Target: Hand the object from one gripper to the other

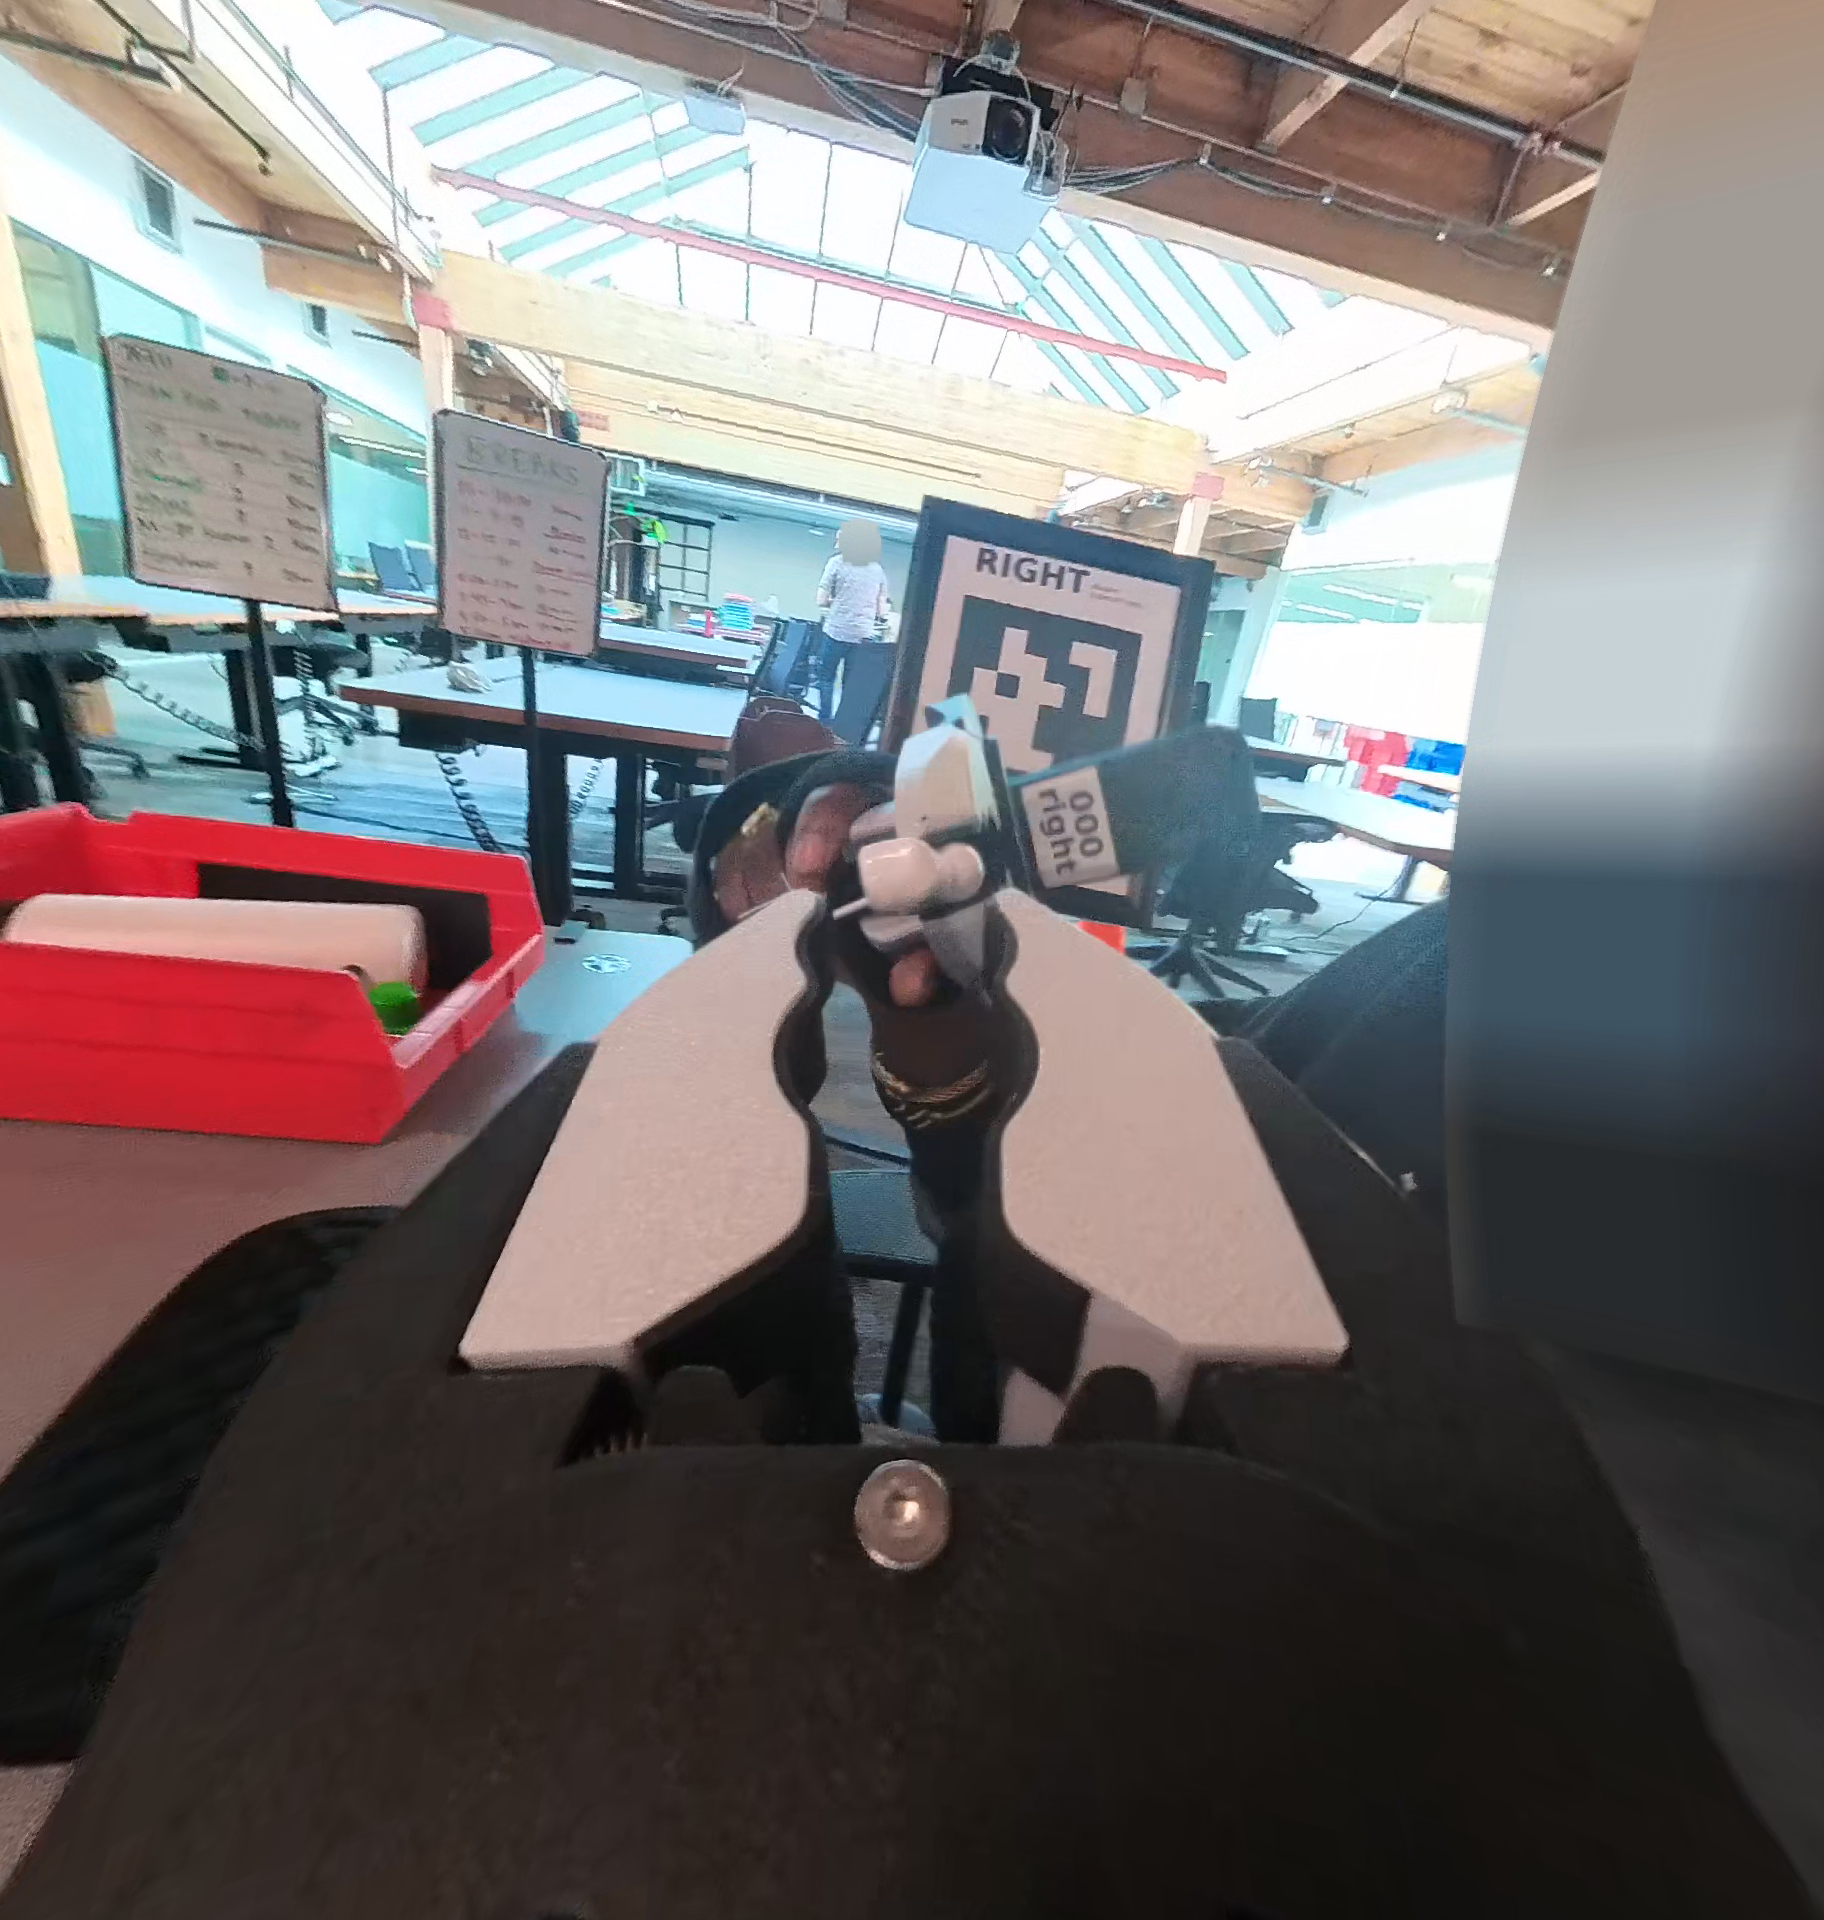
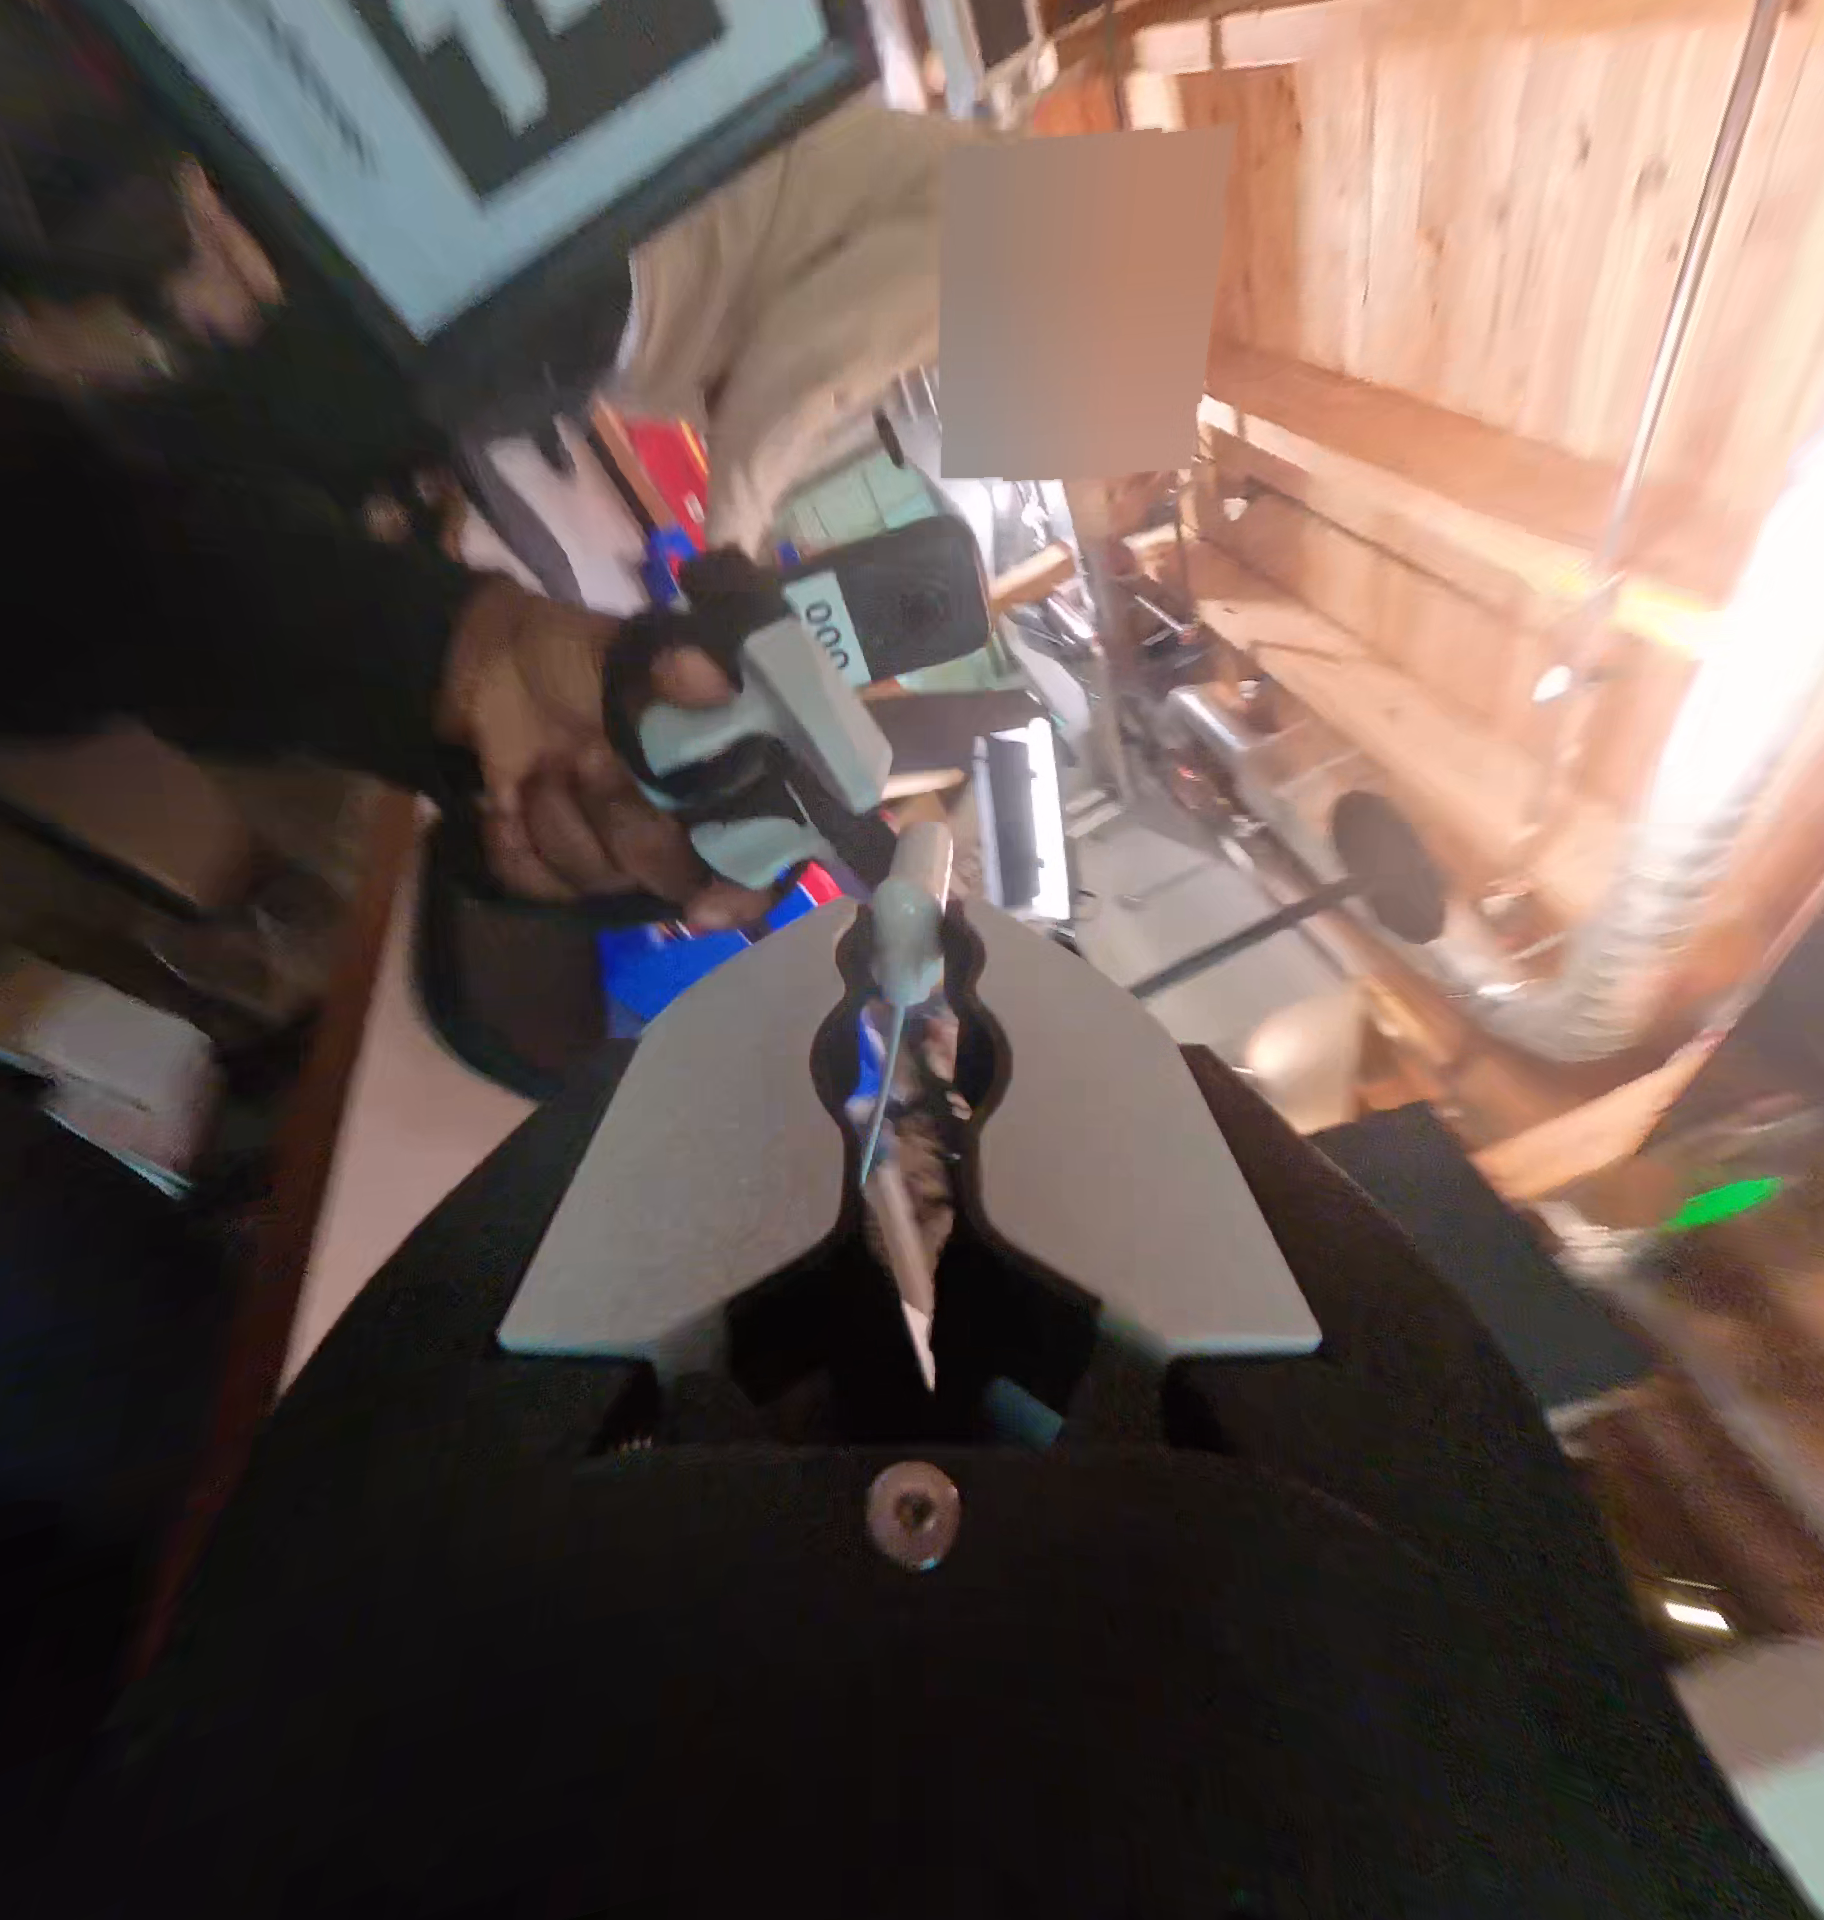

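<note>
A small white object (image 2: pixel 906 940) with a thin stem is held between the nearly closed tips of the right gripper (image 2: pixel 908 920). The left gripper (image 1: pixel 906 909) is spread wide around it, holding nothing. A red bin (image 1: pixel 233 997) is seen at left.

Open hall with timber beams (image 1: pixel 814 364), bright skylights (image 1: pixel 887 239), rows of desks (image 1: pixel 565 707), two whiteboards (image 1: pixel 224 473) on stands.

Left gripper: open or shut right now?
Open. The left gripper shows a clear gap between its fingertips; the small white object sits beyond them, held in the right gripper.
</note>
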A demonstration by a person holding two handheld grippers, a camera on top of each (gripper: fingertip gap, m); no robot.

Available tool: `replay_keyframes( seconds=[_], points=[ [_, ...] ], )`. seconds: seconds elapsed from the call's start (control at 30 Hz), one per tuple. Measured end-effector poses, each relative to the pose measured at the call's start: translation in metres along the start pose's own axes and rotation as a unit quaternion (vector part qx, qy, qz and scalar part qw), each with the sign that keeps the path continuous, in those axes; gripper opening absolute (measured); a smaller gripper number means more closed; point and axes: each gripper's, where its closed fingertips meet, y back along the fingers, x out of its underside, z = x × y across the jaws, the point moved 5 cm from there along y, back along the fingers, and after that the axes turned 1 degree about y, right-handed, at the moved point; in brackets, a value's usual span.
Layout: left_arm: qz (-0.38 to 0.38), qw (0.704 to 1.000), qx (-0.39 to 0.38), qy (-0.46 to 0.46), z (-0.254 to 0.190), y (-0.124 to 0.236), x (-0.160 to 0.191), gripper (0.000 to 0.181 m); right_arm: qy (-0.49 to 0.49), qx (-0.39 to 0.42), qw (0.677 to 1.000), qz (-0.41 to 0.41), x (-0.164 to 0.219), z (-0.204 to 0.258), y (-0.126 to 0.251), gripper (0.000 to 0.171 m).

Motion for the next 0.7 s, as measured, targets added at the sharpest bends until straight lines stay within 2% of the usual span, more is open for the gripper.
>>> replay_keyframes(
  seconds=[0.13,0.33,0.43,0.5,0.6,0.63,0.7],
  points=[
    [0.01,1.0,0.014,0.019,-0.001,-0.003,0.003,0.026,0.114,0.005,0.993,0.014,-0.004,0.008,0.0,0.013],
    [0.016,0.999,0.031,0.017,-0.005,-0.004,0.004,0.014,0.146,-0.001,0.989,0.007,-0.005,0.013,0.0,0.013],
    [0.013,0.999,0.035,0.003,-0.007,-0.003,0.004,0.014,0.139,0.001,0.99,0.002,-0.006,0.014,0.0,0.013],
    [-0.004,0.999,0.031,-0.021,-0.007,-0.003,0.0,0.013,0.09,0.008,0.996,0.001,-0.006,0.01,-0.001,0.014],
    [-0.043,0.995,0.019,-0.086,-0.01,0.002,-0.008,0.013,-0.089,0.015,0.996,-0.027,-0.004,-0.005,-0.001,0.025],
    [-0.055,0.993,0.011,-0.107,-0.012,0.004,-0.011,0.013,-0.166,0.012,0.985,-0.044,-0.003,-0.01,0.0,0.028],
    [-0.062,0.988,-0.012,-0.142,-0.011,0.007,-0.015,0.013,-0.323,-0.013,0.944,-0.073,0.0,-0.019,0.001,0.034]
  ],
)
